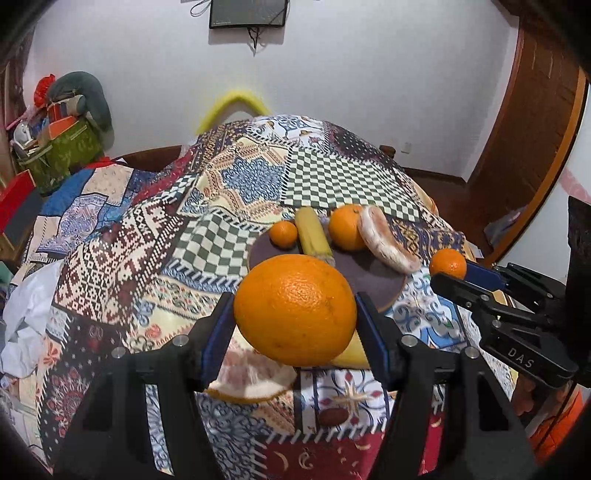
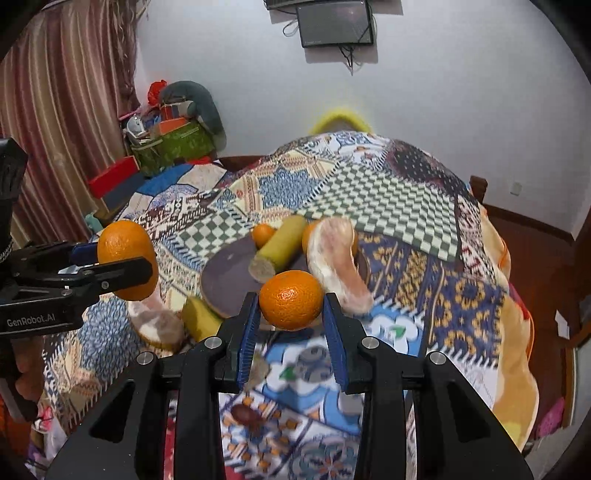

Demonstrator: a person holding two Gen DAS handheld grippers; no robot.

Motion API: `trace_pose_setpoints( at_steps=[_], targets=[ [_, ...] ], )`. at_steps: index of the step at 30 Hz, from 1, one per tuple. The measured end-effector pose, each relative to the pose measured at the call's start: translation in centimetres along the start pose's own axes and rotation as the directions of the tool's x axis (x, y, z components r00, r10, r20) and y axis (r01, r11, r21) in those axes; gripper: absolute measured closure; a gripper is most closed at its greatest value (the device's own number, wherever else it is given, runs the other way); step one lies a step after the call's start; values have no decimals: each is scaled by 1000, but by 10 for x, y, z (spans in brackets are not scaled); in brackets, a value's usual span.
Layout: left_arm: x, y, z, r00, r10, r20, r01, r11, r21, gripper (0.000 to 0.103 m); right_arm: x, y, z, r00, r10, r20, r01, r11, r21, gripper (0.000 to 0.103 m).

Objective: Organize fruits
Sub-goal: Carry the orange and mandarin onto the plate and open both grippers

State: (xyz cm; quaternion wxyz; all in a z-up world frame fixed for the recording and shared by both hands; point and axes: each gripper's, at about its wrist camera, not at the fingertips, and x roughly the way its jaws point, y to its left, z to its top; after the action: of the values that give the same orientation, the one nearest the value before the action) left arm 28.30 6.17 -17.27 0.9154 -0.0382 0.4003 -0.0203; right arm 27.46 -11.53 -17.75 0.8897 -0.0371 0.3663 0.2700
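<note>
patchwork cloth (image 1: 147,258), white wall (image 1: 369,92), wall-mtd screen (image 1: 247,13)

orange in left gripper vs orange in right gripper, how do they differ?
The large orange in the left gripper is clearly bigger than the small orange in the right gripper, and it spreads the left jaws wider. Its skin looks more coarsely dimpled. Both are round, orange and held clear of the patchwork cloth.

The right gripper (image 2: 291,314) clamps a small orange (image 2: 291,300) above the patchwork cloth (image 2: 461,295); far left, the left gripper (image 2: 127,271) holds a bigger orange (image 2: 123,245).
</note>
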Motion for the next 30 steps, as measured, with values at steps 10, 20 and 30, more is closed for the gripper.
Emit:
trace_pose_setpoints(
  at_steps=[10,20,30],
  targets=[
    [32,11,27,1000,7,-8,-7,1000,-6,40,26,3,21,1000,-13,1,13,999,-51,71],
    [80,13,30,996,-2,-94,2,1000,4,40,50,9,22,1000,2,-31,-5,995,-98,71],
    [117,16,32,984,-37,-175,33,999,-29,40,60,8,23,999,3,-44,-9,993,-114,71]
  ],
)
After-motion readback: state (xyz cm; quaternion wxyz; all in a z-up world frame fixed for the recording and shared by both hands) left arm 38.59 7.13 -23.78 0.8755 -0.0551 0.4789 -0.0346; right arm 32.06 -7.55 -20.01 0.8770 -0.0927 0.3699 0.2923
